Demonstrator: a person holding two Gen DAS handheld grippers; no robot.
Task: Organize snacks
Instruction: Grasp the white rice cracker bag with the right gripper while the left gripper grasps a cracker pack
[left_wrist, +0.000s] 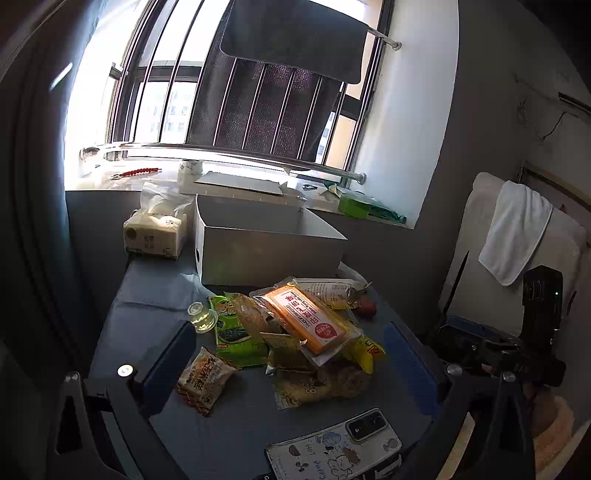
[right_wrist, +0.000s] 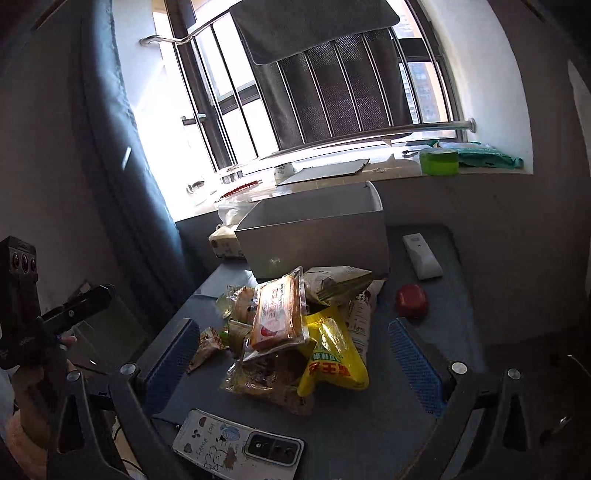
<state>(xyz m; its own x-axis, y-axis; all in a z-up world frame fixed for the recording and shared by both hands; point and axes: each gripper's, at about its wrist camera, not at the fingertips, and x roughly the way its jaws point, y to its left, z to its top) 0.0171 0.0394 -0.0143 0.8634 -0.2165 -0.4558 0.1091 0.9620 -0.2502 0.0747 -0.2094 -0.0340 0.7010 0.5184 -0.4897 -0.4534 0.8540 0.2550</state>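
Left wrist view, heaped snack packets (left_wrist: 306, 332), orange pack (left_wrist: 308, 319) topmost

A tall window (left_wrist: 236, 85) fills the upper middle of the left wrist view, barred with dark vertical rails, daylight blowing out its left panes. A dark towel (left_wrist: 295, 37) hangs over a metal rod (left_wrist: 384, 37) at the top, a mesh screen below it. A second chrome rail (left_wrist: 221, 151) runs along the bottom of the window (bright glare on it). The pale sill (left_wrist: 258, 184) beneath carries clutter. A dark blue curtain (right_wrist: 122, 147) drops down the left of the right wrist view. Grey walls (left_wrist: 461, 147) flank the opening. At the right edge, a white cloth (left_wrist: 517, 229) drapes over a pale chair back (left_wrist: 476, 258).
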